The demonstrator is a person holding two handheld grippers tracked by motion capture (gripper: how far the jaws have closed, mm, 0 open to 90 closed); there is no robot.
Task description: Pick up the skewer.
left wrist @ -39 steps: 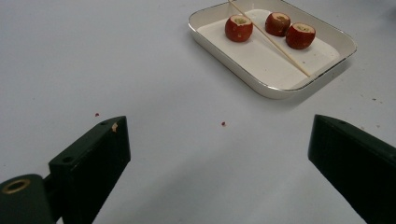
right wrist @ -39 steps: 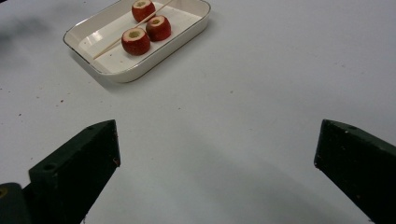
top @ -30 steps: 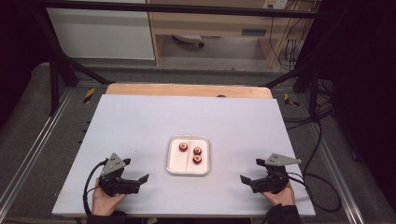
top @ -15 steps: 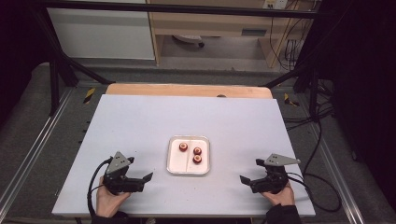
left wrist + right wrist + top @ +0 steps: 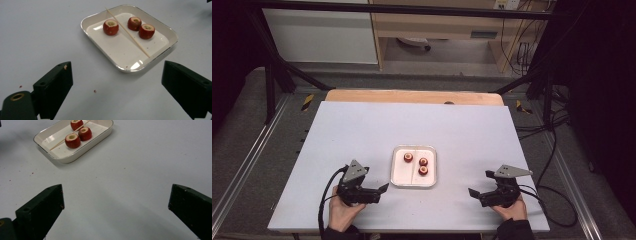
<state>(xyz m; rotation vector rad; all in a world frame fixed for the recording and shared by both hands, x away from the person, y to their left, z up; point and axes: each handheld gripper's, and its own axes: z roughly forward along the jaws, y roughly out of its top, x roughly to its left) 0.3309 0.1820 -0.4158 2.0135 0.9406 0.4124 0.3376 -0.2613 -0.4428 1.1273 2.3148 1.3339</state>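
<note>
A white tray [image 5: 404, 178] sits at the middle of the table, toward the near side. It holds three red cored fruits [image 5: 408, 158] [image 5: 423, 162] [image 5: 423, 170] and a thin wooden skewer [image 5: 127, 32] lying lengthwise between them. My left gripper [image 5: 382, 194] rests on the table just left of the tray, open, jaws pointing at it. In the left gripper view the tray [image 5: 120, 47] lies close ahead of the empty left gripper [image 5: 116, 73]. My right gripper [image 5: 474, 196] is open, farther off on the tray's right. Its own view shows the tray [image 5: 53, 140] at upper left beyond the right gripper [image 5: 117, 195].
The pale grey table [image 5: 412, 125] has a wooden strip [image 5: 412, 96] along its far edge. Cables [image 5: 552, 190] trail off the right side. A few red crumbs [image 5: 95, 91] lie on the surface near the left gripper.
My left gripper has slid to the right, closer to the tray. The right gripper has stayed about where it was.
</note>
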